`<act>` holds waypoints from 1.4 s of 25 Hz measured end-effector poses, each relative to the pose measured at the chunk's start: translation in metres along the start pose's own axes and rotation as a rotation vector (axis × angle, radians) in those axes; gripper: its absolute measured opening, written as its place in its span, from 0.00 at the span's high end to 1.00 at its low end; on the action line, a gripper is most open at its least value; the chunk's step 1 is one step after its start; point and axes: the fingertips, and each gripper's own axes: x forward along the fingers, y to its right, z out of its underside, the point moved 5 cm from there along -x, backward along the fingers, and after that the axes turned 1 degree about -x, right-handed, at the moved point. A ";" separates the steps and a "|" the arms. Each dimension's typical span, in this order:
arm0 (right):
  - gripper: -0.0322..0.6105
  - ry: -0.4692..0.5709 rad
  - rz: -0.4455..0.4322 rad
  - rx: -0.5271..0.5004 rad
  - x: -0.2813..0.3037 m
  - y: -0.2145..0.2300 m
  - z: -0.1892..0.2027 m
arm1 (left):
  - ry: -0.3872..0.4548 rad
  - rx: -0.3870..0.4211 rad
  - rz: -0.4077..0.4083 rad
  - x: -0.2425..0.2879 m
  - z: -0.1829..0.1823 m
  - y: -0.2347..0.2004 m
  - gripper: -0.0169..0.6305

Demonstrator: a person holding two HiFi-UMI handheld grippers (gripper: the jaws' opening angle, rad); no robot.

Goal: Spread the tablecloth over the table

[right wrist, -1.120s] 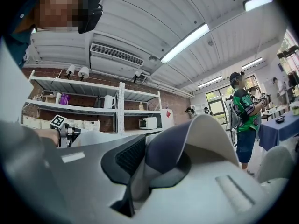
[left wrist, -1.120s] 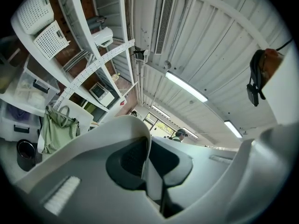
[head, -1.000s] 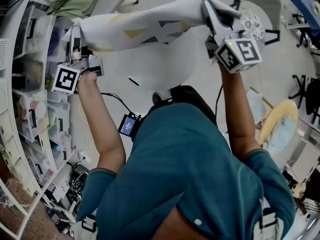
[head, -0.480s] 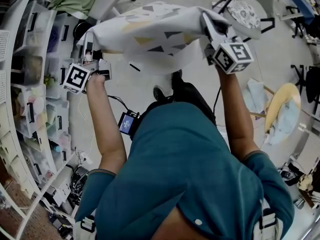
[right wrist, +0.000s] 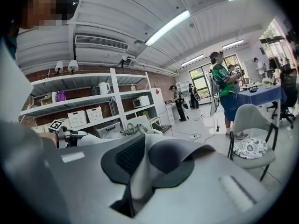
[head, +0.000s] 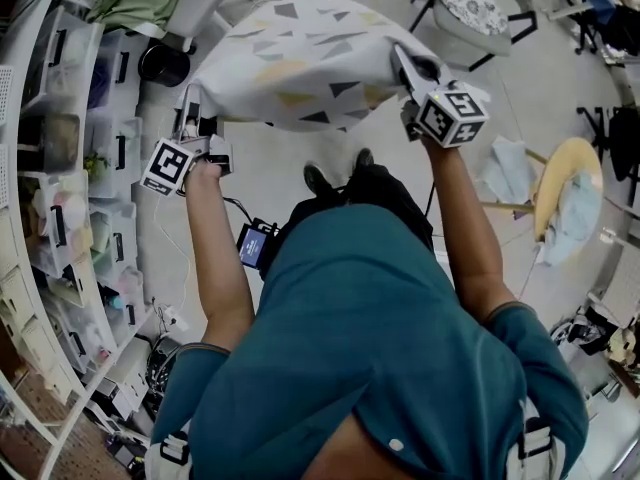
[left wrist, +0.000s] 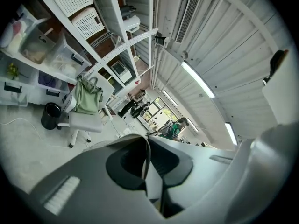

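I pinch the tablecloth [head: 300, 58] at two corners: the left gripper [head: 188, 108] has its jaws pressed on a thin edge, the right gripper [head: 408, 68] on a thicker fold. Held wide apart, they stretch it ahead of me, probably to settle flat on the counter.
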 end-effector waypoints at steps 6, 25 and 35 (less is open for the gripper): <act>0.88 -0.056 -0.006 0.041 -0.016 0.017 0.040 | -0.018 -0.022 -0.068 -0.016 0.044 -0.012 0.95; 0.75 -0.366 0.128 0.272 -0.041 0.072 0.191 | -0.037 -0.094 -0.310 -0.063 0.182 -0.077 0.92; 0.72 -0.531 0.190 0.373 -0.034 0.103 0.269 | -0.107 -0.131 -0.423 -0.069 0.238 -0.119 0.90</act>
